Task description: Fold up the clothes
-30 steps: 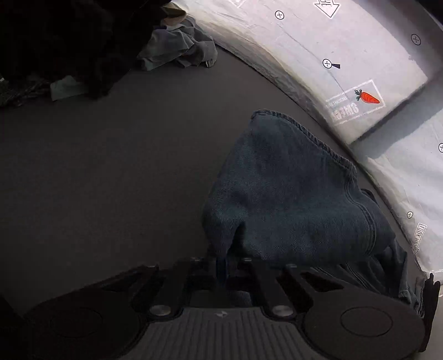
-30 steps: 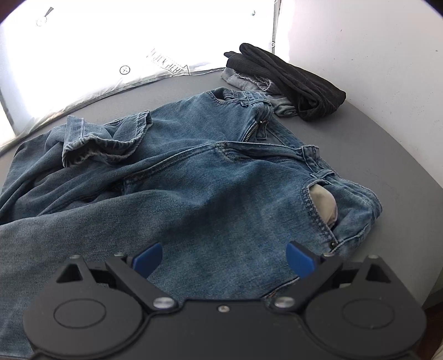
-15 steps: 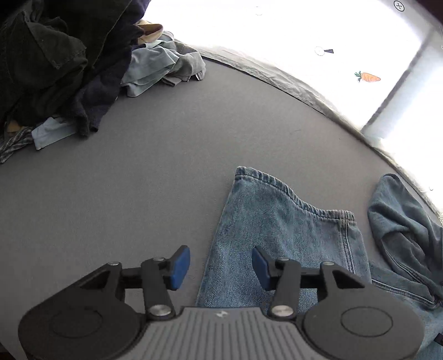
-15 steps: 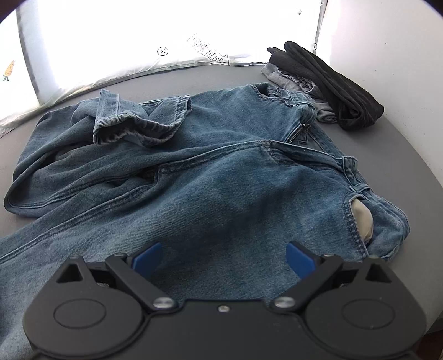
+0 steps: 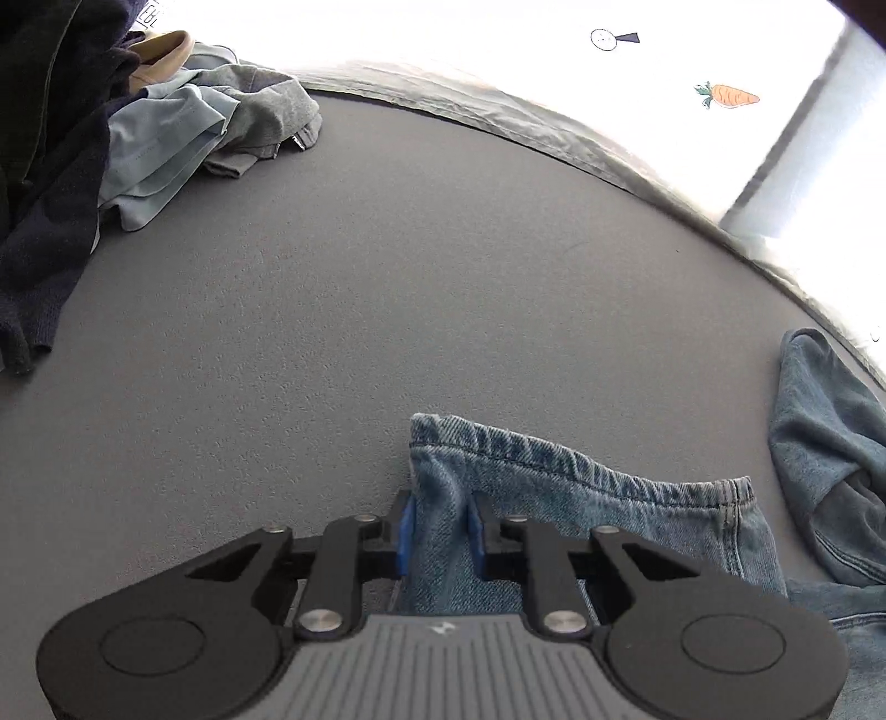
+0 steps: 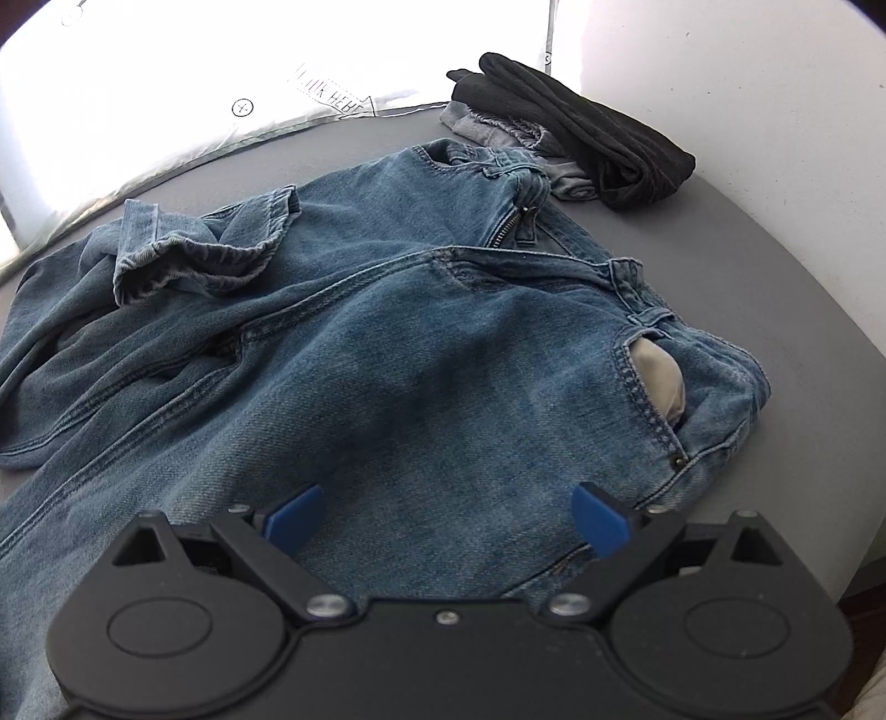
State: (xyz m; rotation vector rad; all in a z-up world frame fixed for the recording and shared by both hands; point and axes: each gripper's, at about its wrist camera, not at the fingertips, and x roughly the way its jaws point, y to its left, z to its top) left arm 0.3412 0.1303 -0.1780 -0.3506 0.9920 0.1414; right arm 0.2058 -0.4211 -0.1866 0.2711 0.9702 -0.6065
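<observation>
A: L gripper (image 5: 437, 531)?
B: Jaws just closed, pinching jeans (image 6: 421, 354) leg hem, at the near edge of grey table (image 5: 387, 288).
A: R gripper (image 6: 448, 518)?
B: Spread wide over jeans' hip, gripping nothing. Dark folded clothes (image 6: 581, 127) far right.

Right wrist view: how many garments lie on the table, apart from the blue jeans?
2: a black garment at the far right corner, and a grey garment partly under it. More may be hidden beneath.

Strong backlight overexposes the white backdrop (image 5: 498, 39) in both views. Fisheye distortion curves the table (image 5: 387, 277) edges. Focus is sharp; shadows are soft.
</observation>
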